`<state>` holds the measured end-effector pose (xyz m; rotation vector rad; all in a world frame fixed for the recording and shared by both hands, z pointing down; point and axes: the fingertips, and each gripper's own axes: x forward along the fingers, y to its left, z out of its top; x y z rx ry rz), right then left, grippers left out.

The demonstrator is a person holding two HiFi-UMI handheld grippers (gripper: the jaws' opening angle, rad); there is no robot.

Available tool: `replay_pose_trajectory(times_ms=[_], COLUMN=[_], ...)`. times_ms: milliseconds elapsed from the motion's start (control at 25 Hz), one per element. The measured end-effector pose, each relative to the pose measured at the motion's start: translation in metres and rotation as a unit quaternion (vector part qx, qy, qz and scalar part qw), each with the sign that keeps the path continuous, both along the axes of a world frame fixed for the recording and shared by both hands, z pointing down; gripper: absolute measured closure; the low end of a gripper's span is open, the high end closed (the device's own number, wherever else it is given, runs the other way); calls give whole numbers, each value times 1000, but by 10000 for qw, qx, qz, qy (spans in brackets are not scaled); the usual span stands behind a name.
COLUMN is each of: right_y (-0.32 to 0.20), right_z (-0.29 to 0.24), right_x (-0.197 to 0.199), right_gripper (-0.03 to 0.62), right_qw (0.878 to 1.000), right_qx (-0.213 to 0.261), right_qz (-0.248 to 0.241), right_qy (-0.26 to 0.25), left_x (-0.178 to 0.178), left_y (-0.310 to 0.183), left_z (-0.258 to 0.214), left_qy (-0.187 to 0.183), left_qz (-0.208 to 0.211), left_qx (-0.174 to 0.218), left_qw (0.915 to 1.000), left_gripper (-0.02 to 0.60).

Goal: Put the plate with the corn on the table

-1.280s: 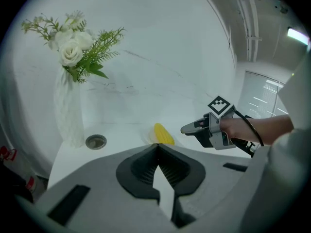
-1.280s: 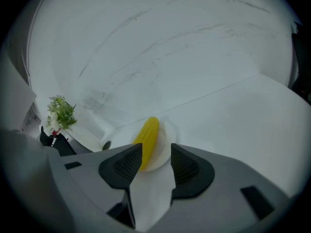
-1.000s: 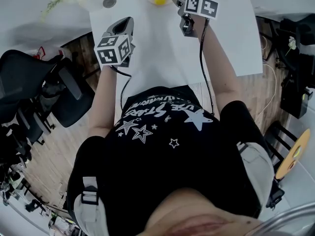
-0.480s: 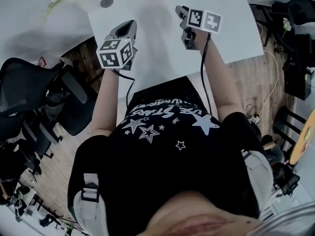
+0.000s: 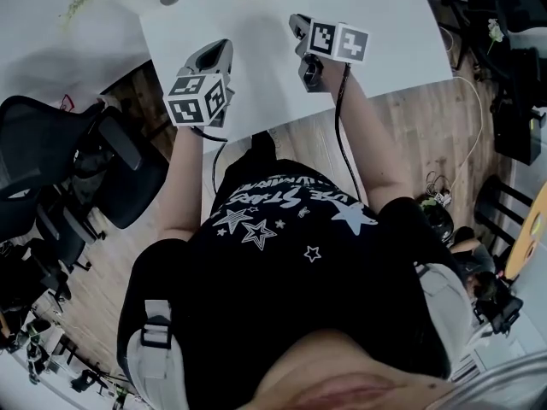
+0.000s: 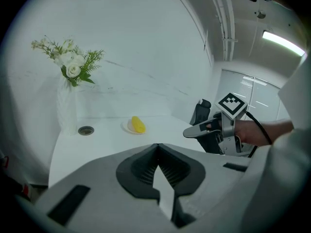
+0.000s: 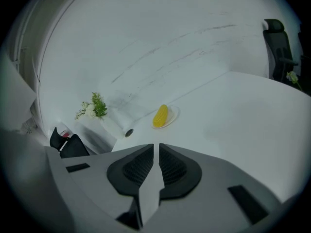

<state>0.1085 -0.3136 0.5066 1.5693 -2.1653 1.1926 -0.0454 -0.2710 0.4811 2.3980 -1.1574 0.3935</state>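
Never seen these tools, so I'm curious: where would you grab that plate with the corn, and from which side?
Probably the plate's bare rim beside the corn, coming in low from the near side, one jaw over, one under. It lies shallow and flat on the table, so only its edge offers a pinch.

Plate [image 7: 173, 114] with corn [image 7: 161, 116] set on the white table [image 5: 385, 41]

A small, shallow white plate is seen lying flat on the bare tabletop, close to the far edge and roughly midway along it, well apart from the near edge. A single yellow cob of corn is laid on its side across the plate, most of the dish being covered by it, with one end reaching out to the rim.
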Motion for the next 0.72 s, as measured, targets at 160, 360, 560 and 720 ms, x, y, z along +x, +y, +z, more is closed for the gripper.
replay_pose_trajectory(times_ms=[160, 360, 560, 720], right_y=[46, 102, 152, 190], right_z=[-7, -20, -38, -51], right_x=[1, 0, -9, -14], right_gripper=[571, 580, 583, 585], right_qw=[9999, 9993, 9990, 9984], right_qx=[57, 197, 324, 445], right_qz=[-98, -296, -317, -361], right_qy=[1, 117, 31, 19], left_x=[5, 11, 8, 10], left_y=[37, 86, 136, 171], left_z=[-10, -24, -37, -49], left_qy=[27, 56, 108, 122], left_qz=[-24, -16, -10, 4], left_qx=[76, 181, 266, 354], left_qw=[10000, 9998, 9996, 9993], left_gripper=[577, 577, 577, 577])
